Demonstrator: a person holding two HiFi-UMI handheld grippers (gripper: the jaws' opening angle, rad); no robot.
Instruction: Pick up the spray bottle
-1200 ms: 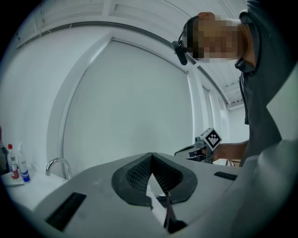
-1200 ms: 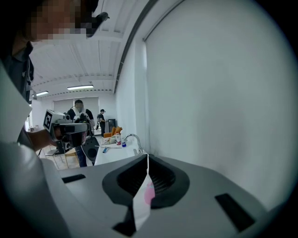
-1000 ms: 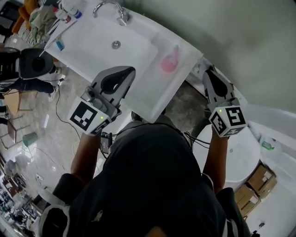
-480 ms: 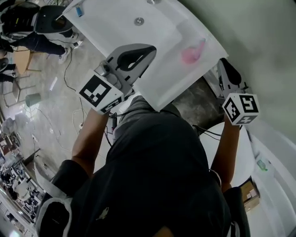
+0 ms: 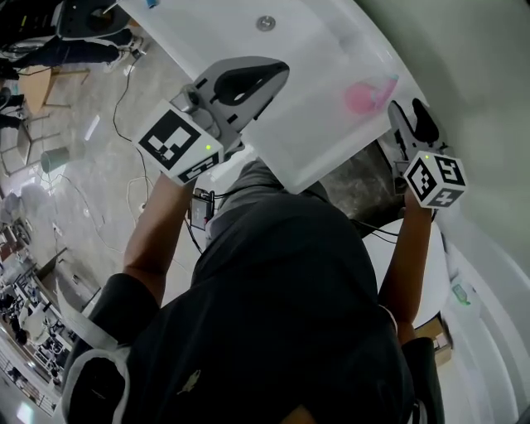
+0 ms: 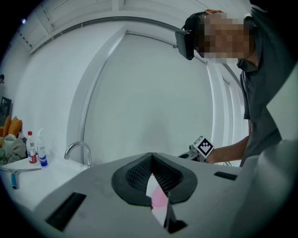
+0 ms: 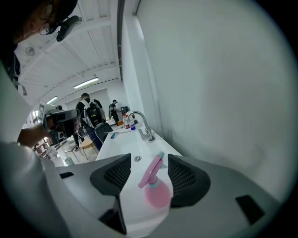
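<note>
A pink spray bottle (image 5: 363, 97) with a pink trigger and teal collar stands on the white sink counter (image 5: 306, 132), near its right end by the wall. My right gripper (image 5: 406, 116) is just short of it. In the right gripper view the bottle (image 7: 156, 190) shows in the gap of the right gripper (image 7: 149, 160). Its jaws have just been opening and stand open, with the pads not pressing on the bottle. My left gripper (image 5: 284, 73) hangs over the counter's front edge, jaw tips together and empty. The left gripper (image 6: 151, 154) lets a sliver of the pink bottle (image 6: 159, 200) show under its shut tips.
A chrome faucet (image 7: 142, 123) and a basin drain (image 5: 266, 23) lie left of the bottle. Small bottles (image 6: 36, 149) and a long-handled tool (image 6: 14, 172) sit at the counter's far end. A plain wall (image 7: 223, 93) runs close behind. People (image 7: 91, 111) stand further off.
Both grippers have come down toward the counter. The right gripper now sits close beside the pink bottle. The sink has slid toward the top of the head view.
</note>
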